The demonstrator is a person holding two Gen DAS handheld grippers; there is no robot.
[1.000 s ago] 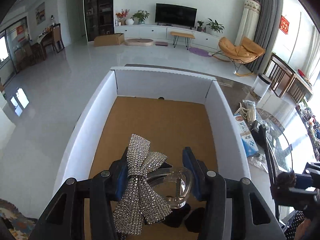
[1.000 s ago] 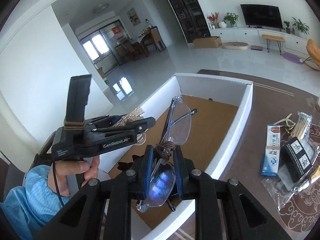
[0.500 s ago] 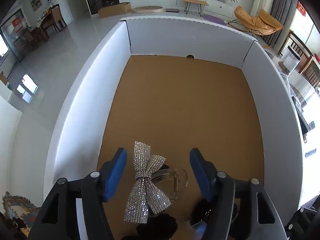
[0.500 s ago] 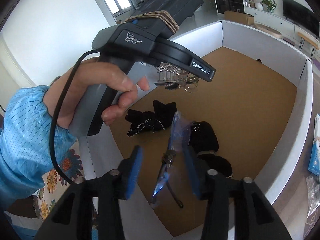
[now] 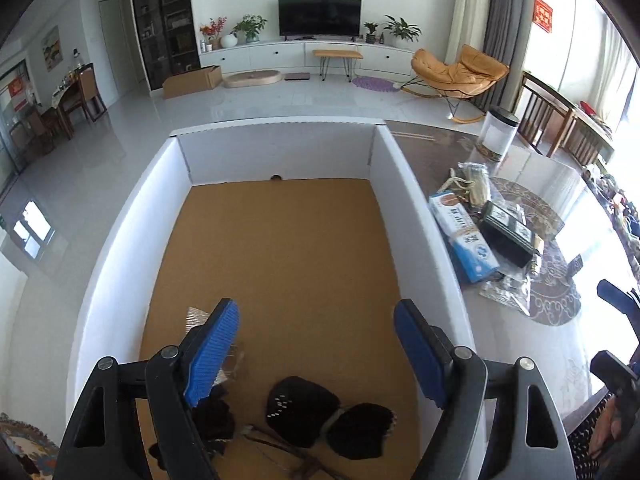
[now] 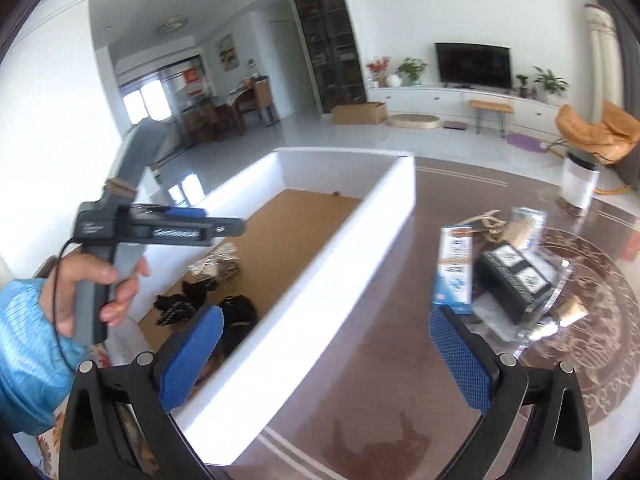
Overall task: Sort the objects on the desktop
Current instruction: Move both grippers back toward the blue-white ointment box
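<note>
A: Inside the white box (image 5: pixel 416 216), on its brown cardboard floor, lie the things sorted so far: black fabric pieces (image 5: pixel 304 404) at the near end, a sparkly bow clip (image 6: pixel 218 266) beside them, and thin dark rods at the bottom of the left view that look like spectacle arms, though I can't be sure.

B: And the grippers?

A: The left gripper (image 5: pixel 316 344) hovers over the near end of the box, its jaws opening, nothing between the blue pads. The right gripper (image 6: pixel 326 356) is opening wide too, also empty. It straddles the box's right wall, pointing towards the pile on the glossy table (image 6: pixel 384 400).

B: What's in the pile?

A: A blue-and-white carton (image 6: pixel 454 270), a black box (image 6: pixel 516 280), clear packets and some sticks, overlapping one another well to the right of the white box.

B: What could go wrong?

A: I'd judge the overlap the main risk: closing on the carton could drag its neighbour along or push the heap across the slick surface. The right gripper is also close above the wall, so a low sweep might knock it.

B: Anything you can't make out?

A: The right view is blurred, so labels are unreadable. The clip sits mostly behind the left finger in the left view, and the box's near end is cut off.
</note>
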